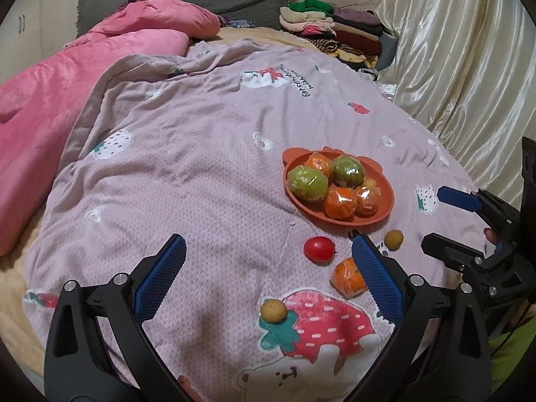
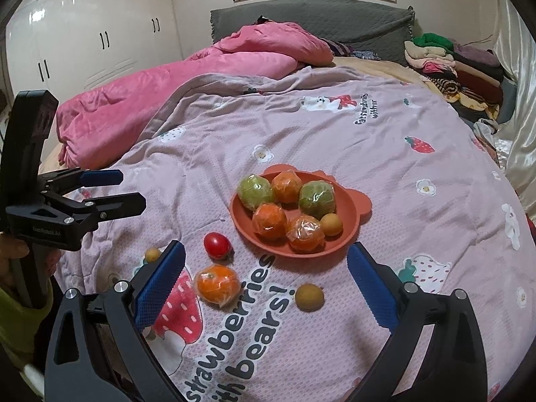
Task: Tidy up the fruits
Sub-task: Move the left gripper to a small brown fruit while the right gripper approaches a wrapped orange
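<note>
An orange bear-eared plate (image 1: pixel 335 220) (image 2: pixel 363 205) on the lilac blanket holds two wrapped green fruits, three wrapped oranges and a small brown fruit. Loose on the blanket in front of it lie a red tomato (image 1: pixel 319 249) (image 2: pixel 217 245), a wrapped orange (image 1: pixel 346 279) (image 2: pixel 217 284) and two small brown fruits (image 1: pixel 273 310) (image 1: pixel 393 239) (image 2: pixel 309 296) (image 2: pixel 153 254). My left gripper (image 1: pixel 268 274) (image 2: pixel 130 189) is open and empty, left of the loose fruit. My right gripper (image 2: pixel 266 284) (image 1: pixel 433 217) is open and empty, low over the loose orange.
The strawberry-print blanket (image 2: pixel 368 154) covers the bed. A pink quilt (image 1: pixel 50 107) is bunched at the far left, folded clothes (image 1: pixel 331 30) are stacked at the far right by a cream curtain (image 1: pixel 452 50). White wardrobes (image 2: pixel 83 33) stand beyond the bed.
</note>
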A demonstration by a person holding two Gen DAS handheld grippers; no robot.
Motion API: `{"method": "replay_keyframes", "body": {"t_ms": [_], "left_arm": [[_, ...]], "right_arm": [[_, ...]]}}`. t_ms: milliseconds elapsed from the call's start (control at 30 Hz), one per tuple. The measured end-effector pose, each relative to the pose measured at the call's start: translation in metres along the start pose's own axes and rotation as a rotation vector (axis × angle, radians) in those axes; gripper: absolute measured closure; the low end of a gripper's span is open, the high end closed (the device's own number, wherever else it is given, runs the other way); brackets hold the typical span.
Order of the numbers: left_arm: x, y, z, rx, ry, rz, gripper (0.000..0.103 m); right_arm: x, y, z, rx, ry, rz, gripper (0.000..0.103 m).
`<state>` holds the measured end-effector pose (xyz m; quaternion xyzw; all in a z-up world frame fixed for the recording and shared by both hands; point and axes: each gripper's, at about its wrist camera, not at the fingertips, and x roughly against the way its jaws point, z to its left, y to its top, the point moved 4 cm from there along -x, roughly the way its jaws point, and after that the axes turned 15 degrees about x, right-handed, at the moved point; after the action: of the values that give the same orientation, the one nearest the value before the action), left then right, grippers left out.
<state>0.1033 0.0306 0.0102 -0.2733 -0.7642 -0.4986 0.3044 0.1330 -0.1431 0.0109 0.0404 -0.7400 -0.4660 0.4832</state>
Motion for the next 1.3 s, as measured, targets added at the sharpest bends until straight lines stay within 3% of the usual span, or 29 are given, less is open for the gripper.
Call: {"method": "replay_keyframes", "body": {"t_ms": [1300], "left_arm": [[-0.013,-0.036,0.016,-0.010,0.061,0.075,0.010]], "right_arm": [[-0.037,-0.024,0.036,0.064,0.078,0.106,0.006]]}}
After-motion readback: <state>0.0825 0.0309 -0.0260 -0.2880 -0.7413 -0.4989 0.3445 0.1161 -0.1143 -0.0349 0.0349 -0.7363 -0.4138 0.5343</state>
